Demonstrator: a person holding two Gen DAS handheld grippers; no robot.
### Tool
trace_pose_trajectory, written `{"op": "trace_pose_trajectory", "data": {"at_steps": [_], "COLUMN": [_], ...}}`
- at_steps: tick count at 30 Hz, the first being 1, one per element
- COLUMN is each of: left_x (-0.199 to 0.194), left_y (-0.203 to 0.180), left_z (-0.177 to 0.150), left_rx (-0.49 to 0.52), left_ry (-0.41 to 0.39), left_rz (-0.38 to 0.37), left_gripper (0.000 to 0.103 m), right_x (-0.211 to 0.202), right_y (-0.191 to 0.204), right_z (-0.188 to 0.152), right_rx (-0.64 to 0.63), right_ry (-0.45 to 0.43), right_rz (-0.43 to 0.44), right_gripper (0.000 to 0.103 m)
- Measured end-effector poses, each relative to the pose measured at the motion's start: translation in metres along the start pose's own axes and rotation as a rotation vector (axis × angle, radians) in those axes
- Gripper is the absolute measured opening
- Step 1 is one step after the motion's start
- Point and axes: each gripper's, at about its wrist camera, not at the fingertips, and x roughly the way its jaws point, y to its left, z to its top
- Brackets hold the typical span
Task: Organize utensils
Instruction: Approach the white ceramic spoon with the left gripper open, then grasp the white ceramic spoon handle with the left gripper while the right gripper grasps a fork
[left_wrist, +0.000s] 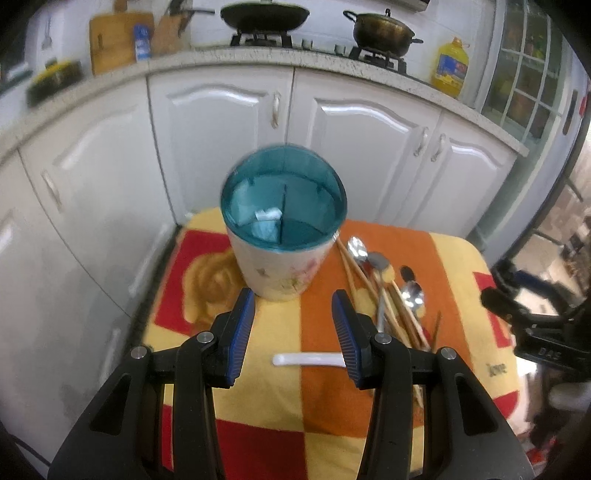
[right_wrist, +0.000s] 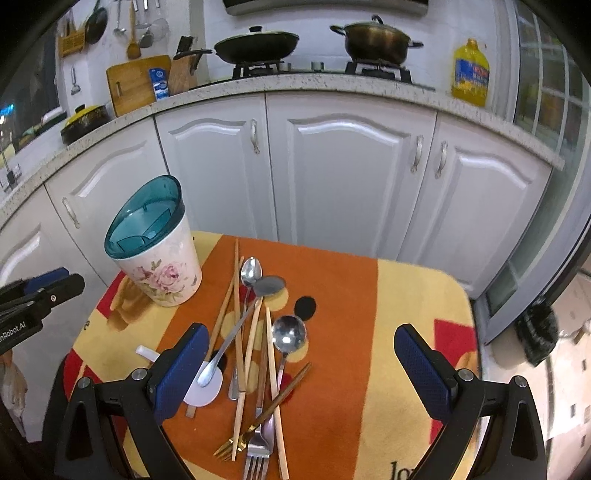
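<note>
Standing upright at the ten o'clock part of the patterned cloth, a floral utensil holder with a teal divided insert is seen; its compartments hold no utensils. At the cloth's centre a loose heap is spread: wooden chopsticks, a steel spoon, a ladle-like spoon, a silver fork and a gold fork lying crossed. A white ceramic spoon is laid just beside the heap at eight o'clock. The left gripper is held with fingers apart, empty, facing the holder. The right gripper is held wide apart above the heap, nothing being clamped.
</note>
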Motion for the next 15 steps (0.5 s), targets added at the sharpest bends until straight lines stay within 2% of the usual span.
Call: {"op": "trace_pose_trajectory", "data": {"at_steps": [2,3,10,15], "left_x": [0.005,0.008,0.033,0.052], "left_y": [0.005,0.009,0.029,0.029], "left_z": [-0.002,-0.005,-0.019,-0.029], "left_rx": [-0.029,-0.049,-0.201,-0.284], "left_ry": [0.035,0.053,0.179,0.249], "left_rz": [-0.029,-0.041,-0.113,-0.162], "left_gripper": [0.043,0.043,0.043,0.043], "right_x": [0.008,0.010,0.031,0.046], "right_y": [-0.005,-0.005,-0.002,-0.004], "right_z": [-0.005,-0.006,-0.017,-0.027], "right_rx": [0.014,0.017,0.012,0.008], "right_ry": [0.025,0.035,0.082,0.121], "right_rz": [0.016,0.023,0.066,0.071], "right_gripper": [0.089,0.087,0.084,0.079]}}
